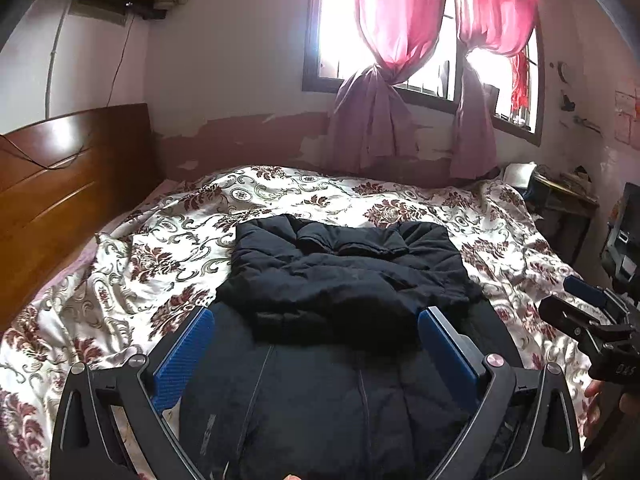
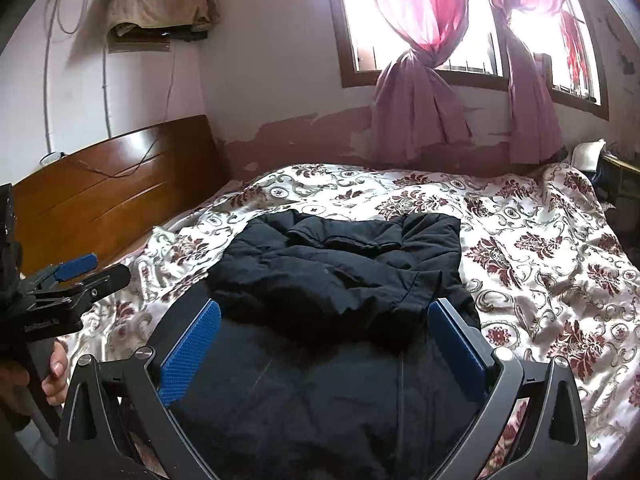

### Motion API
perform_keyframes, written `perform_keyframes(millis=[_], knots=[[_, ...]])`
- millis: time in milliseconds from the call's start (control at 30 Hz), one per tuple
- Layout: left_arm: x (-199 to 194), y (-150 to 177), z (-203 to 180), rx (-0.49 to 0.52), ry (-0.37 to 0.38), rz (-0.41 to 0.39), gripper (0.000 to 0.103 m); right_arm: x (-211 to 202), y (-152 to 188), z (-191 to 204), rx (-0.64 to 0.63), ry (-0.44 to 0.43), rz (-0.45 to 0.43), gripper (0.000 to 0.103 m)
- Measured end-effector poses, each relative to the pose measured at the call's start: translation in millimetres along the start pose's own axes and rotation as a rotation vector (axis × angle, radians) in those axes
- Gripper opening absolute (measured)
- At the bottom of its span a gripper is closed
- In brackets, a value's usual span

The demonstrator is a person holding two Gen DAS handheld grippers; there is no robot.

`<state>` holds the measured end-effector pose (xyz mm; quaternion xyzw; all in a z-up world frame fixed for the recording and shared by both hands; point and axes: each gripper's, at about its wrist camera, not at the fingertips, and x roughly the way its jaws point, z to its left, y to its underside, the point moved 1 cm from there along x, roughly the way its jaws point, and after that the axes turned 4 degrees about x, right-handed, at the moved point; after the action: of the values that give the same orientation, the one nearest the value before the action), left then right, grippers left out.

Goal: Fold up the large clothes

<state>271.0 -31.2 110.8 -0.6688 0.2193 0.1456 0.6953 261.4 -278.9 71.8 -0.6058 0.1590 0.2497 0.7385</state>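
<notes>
A black padded jacket (image 1: pixel 344 276) lies on the floral bedspread (image 1: pixel 160 248), its upper part and sleeves folded over the body. It shows the same way in the right wrist view (image 2: pixel 340 280). My left gripper (image 1: pixel 316 316) is open, held above the jacket's near part, with nothing between the blue pads (image 1: pixel 184 356). My right gripper (image 2: pixel 324 312) is also open above the jacket and empty. Each gripper shows at the edge of the other's view: the right one (image 1: pixel 588 312) and the left one (image 2: pixel 76 272).
A wooden headboard (image 1: pixel 60 184) stands at the left of the bed. A window with pink knotted curtains (image 1: pixel 380 80) is on the far wall. A cluttered small table (image 1: pixel 560 192) stands at the far right corner. The bedspread (image 2: pixel 540 248) spreads wide around the jacket.
</notes>
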Motion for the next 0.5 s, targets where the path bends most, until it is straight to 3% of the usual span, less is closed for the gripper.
perform_keyframes(millis=[500], knots=[[-42.8,82.5,11.2,0.108,-0.04,0.035,0.103,-53.6,56.4,26.4,-0.128,0.024,0.032,0.102]])
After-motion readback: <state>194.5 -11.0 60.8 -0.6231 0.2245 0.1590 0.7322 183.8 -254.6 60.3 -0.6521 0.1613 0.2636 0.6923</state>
